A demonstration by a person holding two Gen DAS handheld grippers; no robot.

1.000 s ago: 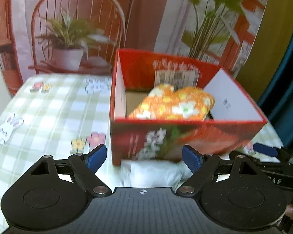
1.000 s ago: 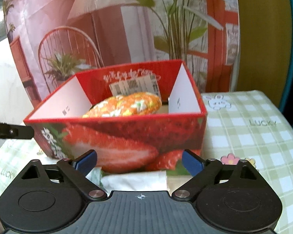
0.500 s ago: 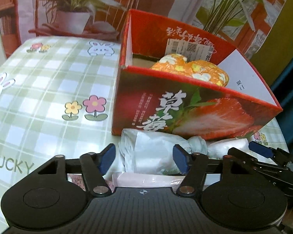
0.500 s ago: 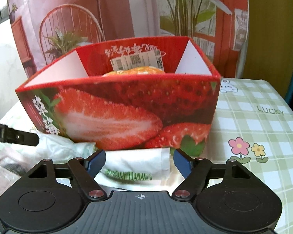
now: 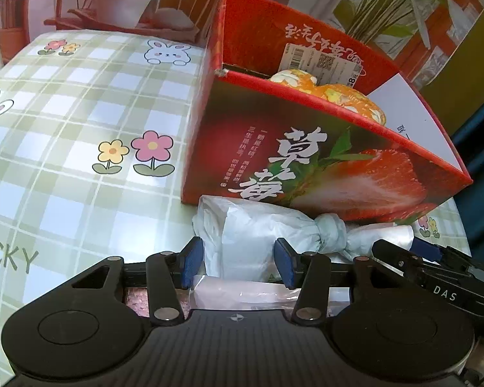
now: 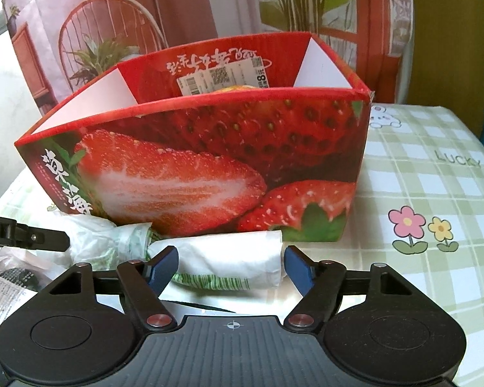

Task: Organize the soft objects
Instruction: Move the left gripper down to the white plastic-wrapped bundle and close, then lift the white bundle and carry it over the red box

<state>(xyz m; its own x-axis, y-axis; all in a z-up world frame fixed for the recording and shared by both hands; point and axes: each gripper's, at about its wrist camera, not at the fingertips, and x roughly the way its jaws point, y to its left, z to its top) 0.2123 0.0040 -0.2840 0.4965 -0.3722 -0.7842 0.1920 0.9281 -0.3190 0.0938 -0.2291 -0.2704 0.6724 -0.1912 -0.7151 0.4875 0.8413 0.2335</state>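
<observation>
A white plastic bag bundle (image 5: 251,229), knotted in the middle, lies on the tablecloth against the front of the red strawberry box (image 5: 322,167). My left gripper (image 5: 238,261) straddles the bundle's left part; its jaws are closing, the blue pads close beside the bag. My right gripper (image 6: 230,266) straddles the bundle's other end (image 6: 222,254), its jaws also closing, with small gaps at the pads. An orange floral soft item (image 5: 338,96) rests inside the box (image 6: 209,161). Each gripper shows at the edge of the other's view.
A pink plastic packet (image 5: 242,293) lies under the left gripper, and another clear packet (image 6: 6,283) sits at the lower left of the right wrist view. The green checked tablecloth (image 5: 80,129) spreads left and right of the box (image 6: 435,193). A printed backdrop stands behind.
Both grippers have sunk toward the white bundle and their jaws have narrowed around it. The box now looms higher and hides most of the orange item.
</observation>
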